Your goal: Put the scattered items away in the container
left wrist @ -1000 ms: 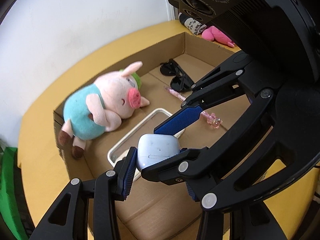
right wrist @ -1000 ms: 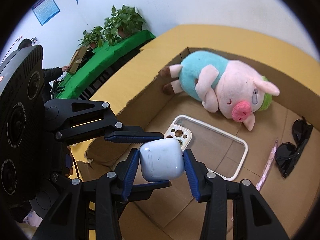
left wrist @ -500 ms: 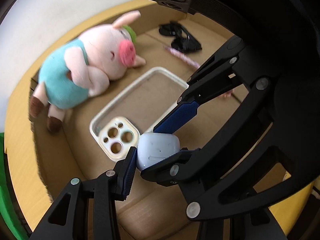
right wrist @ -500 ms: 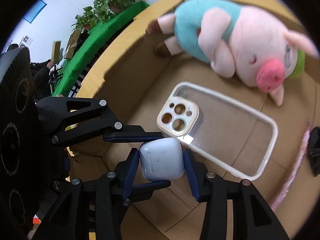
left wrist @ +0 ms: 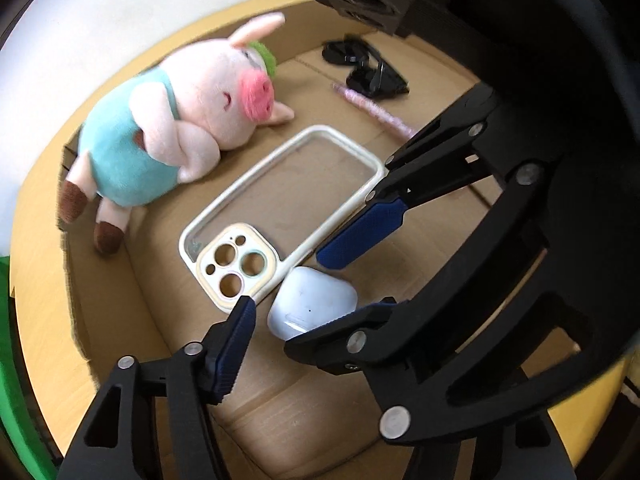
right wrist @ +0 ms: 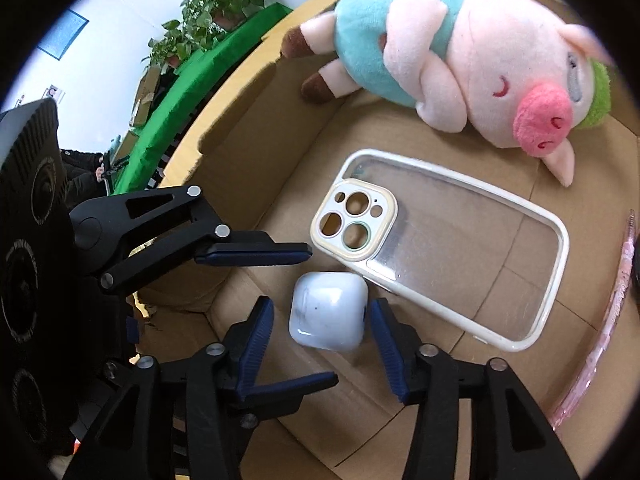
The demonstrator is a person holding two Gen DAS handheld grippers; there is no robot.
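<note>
Earbud case (right wrist: 328, 312) now down on box floor (right wrist: 400, 420), near phone case (right wrist: 440, 248). Right gripper (right wrist: 322, 354) and left gripper (left wrist: 300, 316) opening, pads off it.

Both wrist views look steeply down, close, sharing the cardboard box (left wrist: 280, 420) floor.

A yellow-topped wooden table (left wrist: 38, 184) carries a shallow brown cardboard box (right wrist: 248, 128). On the box floor a pale blue-white rounded earbud case (right wrist: 327, 312) lies nearest, just beside the camera-cutout corner of a clear phone case with a cream rim (right wrist: 448, 248); whether they touch cannot be told. Farther back a pink plush pig in a teal shirt (right wrist: 440, 52) lies on its side along the far wall. To the right lie a slim pink glittery pen (left wrist: 374, 110) and, beyond it, black folded sunglasses (left wrist: 366, 68).
</note>
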